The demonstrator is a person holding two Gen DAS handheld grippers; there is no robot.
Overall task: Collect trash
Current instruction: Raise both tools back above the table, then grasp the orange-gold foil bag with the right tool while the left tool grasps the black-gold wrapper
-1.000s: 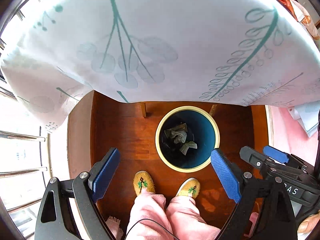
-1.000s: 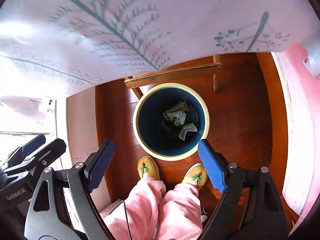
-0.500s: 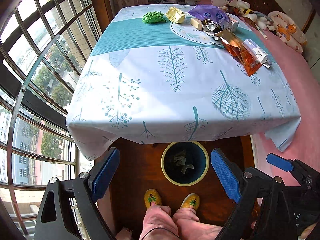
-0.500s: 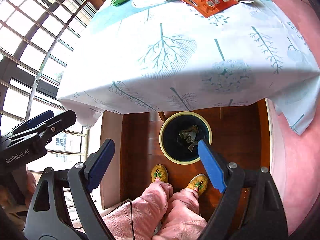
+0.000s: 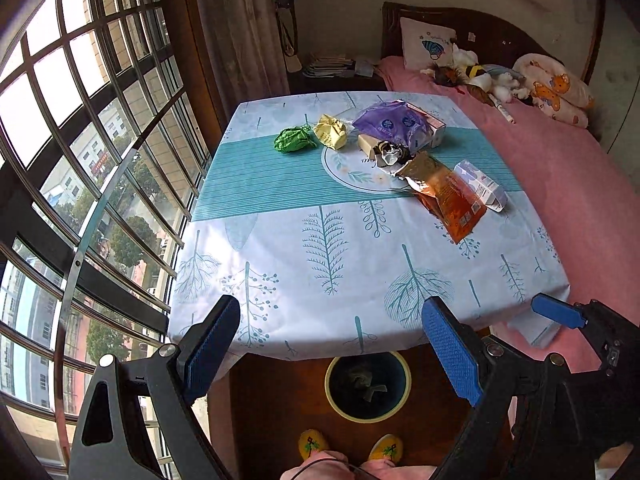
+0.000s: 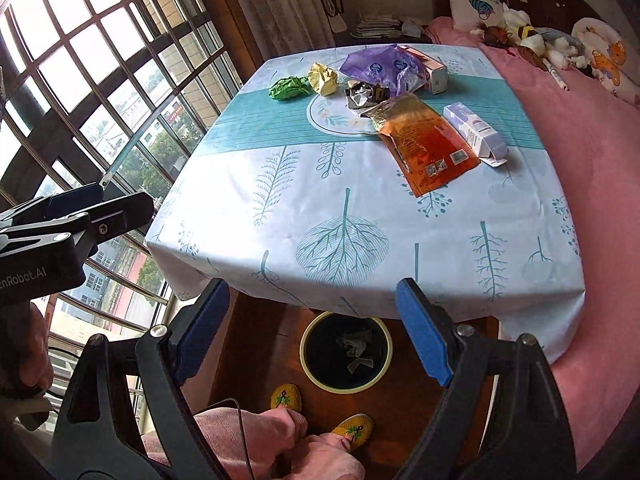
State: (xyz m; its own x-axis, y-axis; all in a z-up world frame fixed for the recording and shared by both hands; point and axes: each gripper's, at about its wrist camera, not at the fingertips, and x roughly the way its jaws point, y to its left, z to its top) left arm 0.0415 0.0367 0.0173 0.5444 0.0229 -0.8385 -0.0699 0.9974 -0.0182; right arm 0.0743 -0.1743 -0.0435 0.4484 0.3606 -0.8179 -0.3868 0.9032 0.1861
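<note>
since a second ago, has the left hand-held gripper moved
Yes. The left hand-held gripper has risen and pulled back from the trash bin, which now looks smaller, and the table top has come into view.

Glossy foil pouch [image 6: 426, 146], crumpled paper [image 5: 295, 140]

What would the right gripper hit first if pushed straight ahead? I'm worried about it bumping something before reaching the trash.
Most likely the tablecloth near the front edge: the right gripper, open and empty, points there, short of the orange packet. Depth is unclear, so it may just clear the edge.
</note>
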